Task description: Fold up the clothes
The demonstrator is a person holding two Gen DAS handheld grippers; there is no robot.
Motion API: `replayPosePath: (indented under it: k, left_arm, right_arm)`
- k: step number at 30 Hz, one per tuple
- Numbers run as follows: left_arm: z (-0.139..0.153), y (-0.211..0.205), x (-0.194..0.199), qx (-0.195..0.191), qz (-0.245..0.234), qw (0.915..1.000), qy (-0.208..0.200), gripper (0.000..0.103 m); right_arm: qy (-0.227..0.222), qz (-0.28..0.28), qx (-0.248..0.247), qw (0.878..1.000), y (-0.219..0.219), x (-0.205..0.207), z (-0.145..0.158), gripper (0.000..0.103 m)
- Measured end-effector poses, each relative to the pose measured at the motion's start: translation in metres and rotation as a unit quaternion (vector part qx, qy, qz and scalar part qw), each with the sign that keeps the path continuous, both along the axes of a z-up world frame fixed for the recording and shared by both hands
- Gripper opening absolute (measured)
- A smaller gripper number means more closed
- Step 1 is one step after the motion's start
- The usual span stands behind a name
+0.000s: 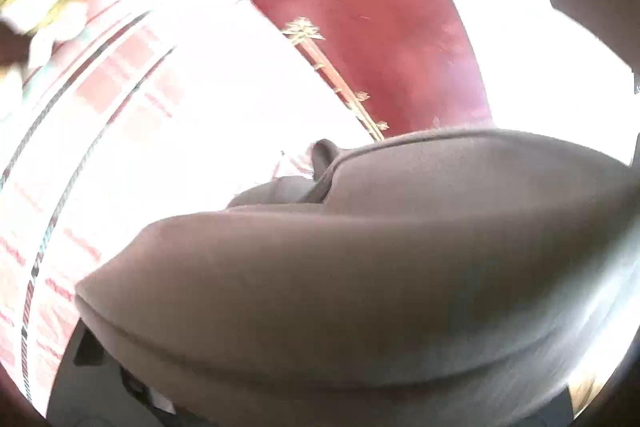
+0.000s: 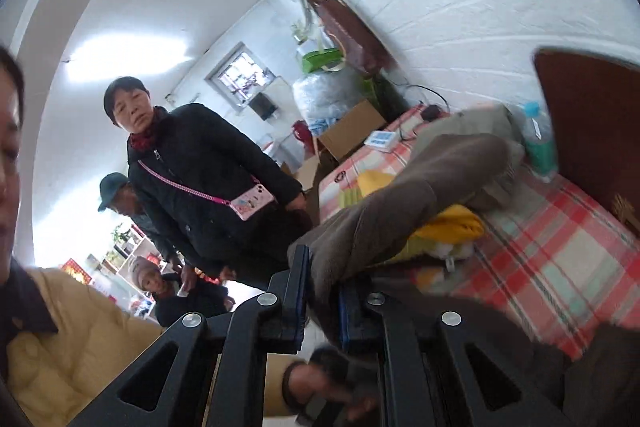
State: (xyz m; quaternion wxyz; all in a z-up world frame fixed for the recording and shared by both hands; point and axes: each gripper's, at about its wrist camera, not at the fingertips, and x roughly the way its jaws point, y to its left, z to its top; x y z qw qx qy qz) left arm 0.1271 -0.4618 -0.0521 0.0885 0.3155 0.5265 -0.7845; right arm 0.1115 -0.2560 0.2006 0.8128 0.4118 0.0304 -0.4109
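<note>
Right gripper (image 2: pixel 324 303): nearest the lens in my right wrist view, both black fingers pressed onto a fold of the brown garment (image 2: pixel 400 203), pinching it between the blue pads so the cloth cannot slip while I carry it.
Left gripper: I cannot tell how its fingers stand; in the left wrist view the brown cloth (image 1: pixel 360 247) drapes right over the lens and hides them, which I judge means that hand is under or against the same garment.
Brown garment, position: lifted off the bed, running from my right pinch up and away across the bedding, its far end sagging toward the folded grey-green clothes (image 2: pixel 480 119).
Why held high: I judge I am raising an edge so the fabric hangs straight and can be laid over itself for a fold.
Yellow item (image 2: pixel 448 223): lies on the bed beneath the raised brown cloth, apparently waiting its turn.
Plaid sheet (image 2: pixel 560 247): red, white and pale green checks, the working surface for folding.
Bottle (image 2: pixel 538 139): stands near the dark red headboard (image 2: pixel 592 131), beyond the clothes.
Cardboard box (image 2: pixel 352 131): at the far end of the bed by the white wall.
Onlookers: a woman in a black coat (image 2: pixel 200 179) stands beside the bed, with others behind her.
</note>
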Motion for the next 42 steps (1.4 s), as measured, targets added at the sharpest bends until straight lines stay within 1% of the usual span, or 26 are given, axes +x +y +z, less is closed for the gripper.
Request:
replayPosePath:
  k: [3,6,8,10,11,13,16,18,19,20,21,23,25,26,28,29,30,31,32,34,37,38,39,40,41,42]
  left_arm:
    - [-0.011,0.009,0.011,0.009,-0.019,0.9997,-0.012,0.074]
    - [-0.024,0.025,0.023,0.017,-0.053,0.9978,-0.035,0.074]
    - [-0.033,0.037,0.029,0.026,-0.084,0.9946,-0.055,0.074]
    - [-0.042,0.051,0.034,0.038,-0.125,0.9880,-0.082,0.074]
    - [-0.042,0.061,0.037,0.036,-0.154,0.9833,-0.089,0.074]
    - [-0.028,0.075,0.042,0.023,-0.198,0.9766,-0.082,0.074]
    - [0.007,0.081,0.042,0.004,-0.236,0.9708,-0.041,0.074]
    - [0.035,0.072,0.025,-0.044,-0.245,0.9684,-0.020,0.077]
    - [0.049,0.067,0.016,-0.070,-0.248,0.9662,-0.011,0.081]
    - [0.052,0.068,0.001,-0.095,-0.251,0.9632,-0.007,0.084]
    - [0.053,0.069,-0.016,-0.120,-0.255,0.9595,-0.004,0.084]
    - [0.046,0.065,-0.050,-0.153,-0.271,0.9498,-0.028,0.084]
    - [0.027,0.059,-0.087,-0.180,-0.287,0.9384,-0.069,0.084]
    - [0.013,0.058,-0.101,-0.188,-0.297,0.9312,-0.098,0.084]
    - [-0.010,0.053,-0.122,-0.181,-0.304,0.9255,-0.135,0.084]
    - [-0.022,0.051,-0.129,-0.170,-0.307,0.9244,-0.149,0.076]
    - [-0.030,0.049,-0.135,-0.159,-0.307,0.9255,-0.154,0.067]
    - [-0.036,0.047,-0.139,-0.152,-0.302,0.9276,-0.159,0.055]
    - [-0.039,0.043,-0.141,-0.146,-0.297,0.9292,-0.163,0.046]
    - [-0.043,0.034,-0.145,-0.136,-0.288,0.9321,-0.172,0.041]
    - [-0.038,0.034,-0.149,-0.146,-0.285,0.9279,-0.190,0.034]
    - [-0.035,0.033,-0.149,-0.145,-0.280,0.9294,-0.192,0.032]
    - [-0.032,0.032,-0.151,-0.143,-0.274,0.9314,-0.192,0.031]
    - [-0.029,0.028,-0.152,-0.140,-0.261,0.9359,-0.191,0.028]
    - [-0.028,0.025,-0.153,-0.141,-0.246,0.9402,-0.188,0.018]
    - [-0.024,0.016,-0.150,-0.136,-0.228,0.9469,-0.181,0.017]
  right_arm:
    - [0.009,-0.032,0.041,0.999,0.044,-0.010,-0.032,0.011]
    - [0.020,-0.075,0.107,0.991,0.093,-0.016,-0.082,0.012]
    - [0.023,-0.104,0.167,0.980,0.119,-0.017,-0.120,0.015]
    - [0.050,-0.124,0.228,0.964,0.138,-0.013,-0.156,0.021]
    - [0.058,-0.133,0.247,0.958,0.146,-0.012,-0.165,0.025]
    - [0.064,-0.148,0.268,0.950,0.160,-0.013,-0.171,0.027]
    - [0.072,-0.170,0.300,0.936,0.181,-0.015,-0.180,0.034]
    - [0.078,-0.185,0.320,0.926,0.195,-0.016,-0.186,0.045]
    - [0.080,-0.193,0.331,0.920,0.202,-0.017,-0.188,0.046]
    - [0.083,-0.202,0.331,0.918,0.207,-0.018,-0.187,0.049]
    - [0.081,-0.218,0.325,0.917,0.212,-0.023,-0.183,0.057]
    - [0.074,-0.259,0.311,0.912,0.222,-0.035,-0.173,0.060]
    - [0.067,-0.298,0.296,0.905,0.232,-0.047,-0.163,0.060]
    - [0.063,-0.318,0.289,0.901,0.237,-0.053,-0.158,0.060]
    - [0.063,-0.327,0.269,0.904,0.238,-0.057,-0.148,0.064]
    - [0.071,-0.324,0.268,0.905,0.232,-0.057,-0.146,0.071]
    - [0.083,-0.319,0.272,0.904,0.224,-0.056,-0.148,0.073]
    - [0.096,-0.313,0.276,0.904,0.217,-0.055,-0.149,0.073]
    - [0.104,-0.308,0.276,0.904,0.209,-0.055,-0.150,0.073]
    - [0.114,-0.297,0.273,0.908,0.192,-0.054,-0.154,0.073]
    - [0.136,-0.264,0.279,0.913,0.169,-0.043,-0.163,0.074]
    - [0.150,-0.254,0.282,0.913,0.163,-0.038,-0.166,0.074]
    - [0.167,-0.247,0.285,0.911,0.157,-0.031,-0.169,0.074]
    - [0.184,-0.239,0.287,0.909,0.150,-0.025,-0.173,0.075]
    - [0.199,-0.232,0.294,0.906,0.145,-0.019,-0.178,0.075]
    - [0.221,-0.224,0.306,0.899,0.140,-0.012,-0.185,0.074]
